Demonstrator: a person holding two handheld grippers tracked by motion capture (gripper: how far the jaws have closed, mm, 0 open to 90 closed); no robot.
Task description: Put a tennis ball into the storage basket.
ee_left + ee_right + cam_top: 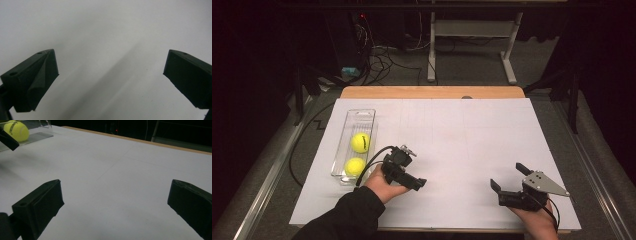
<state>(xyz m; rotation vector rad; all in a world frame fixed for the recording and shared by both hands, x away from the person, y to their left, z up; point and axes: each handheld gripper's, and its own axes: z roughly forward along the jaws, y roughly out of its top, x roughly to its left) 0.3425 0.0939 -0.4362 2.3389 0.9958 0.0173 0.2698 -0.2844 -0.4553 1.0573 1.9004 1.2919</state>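
Observation:
Two yellow tennis balls lie in a clear plastic tray (360,113) at the left of the white sheet: one (360,143) in the middle, one (355,166) at the near end. My left gripper (412,167) is held just right of the tray's near end, tilted down at the sheet, open and empty. In the left gripper view its jaws (111,63) stand wide apart over bare white sheet. My right gripper (508,176) rests near the front right, open and empty. The right gripper view (115,191) looks across the sheet to a ball (16,130) in the tray (37,136).
A white sheet (462,135) covers most of the wooden table (432,92). Behind the table are a dark floor, cables (382,60) and a white table frame (472,30). A jaw of the left gripper (8,141) shows at the far left of the right gripper view.

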